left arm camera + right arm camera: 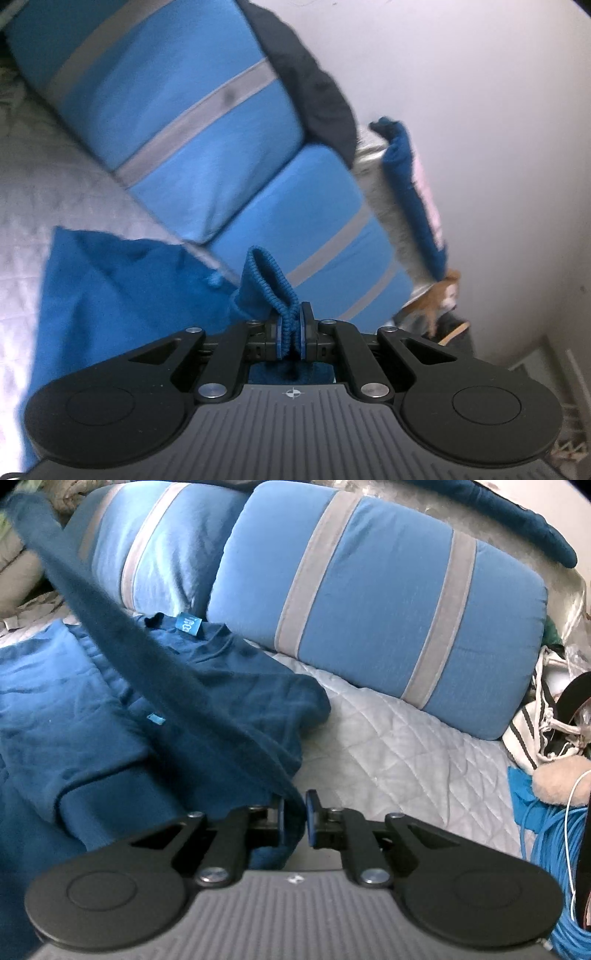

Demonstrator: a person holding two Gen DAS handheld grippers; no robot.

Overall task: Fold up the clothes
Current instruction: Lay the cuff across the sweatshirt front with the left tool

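Observation:
A dark blue garment [229, 686] lies crumpled on the quilted white bed [388, 738], with a small blue label near its collar. My left gripper [291, 332] is shut on a ribbed cuff or hem [269, 284] of the blue garment [110, 280] and holds it lifted above the bed. My right gripper [294, 819] is shut on another edge of the same garment; a taut band of fabric [110, 627] runs from it up to the upper left.
Two blue pillows with grey stripes [369, 602] [177, 122] lean at the head of the bed. A dark cloth [314, 85] drapes over one. A striped bag [532, 720] and coiled blue cable [554, 849] lie at the right. A white wall [480, 110] stands behind.

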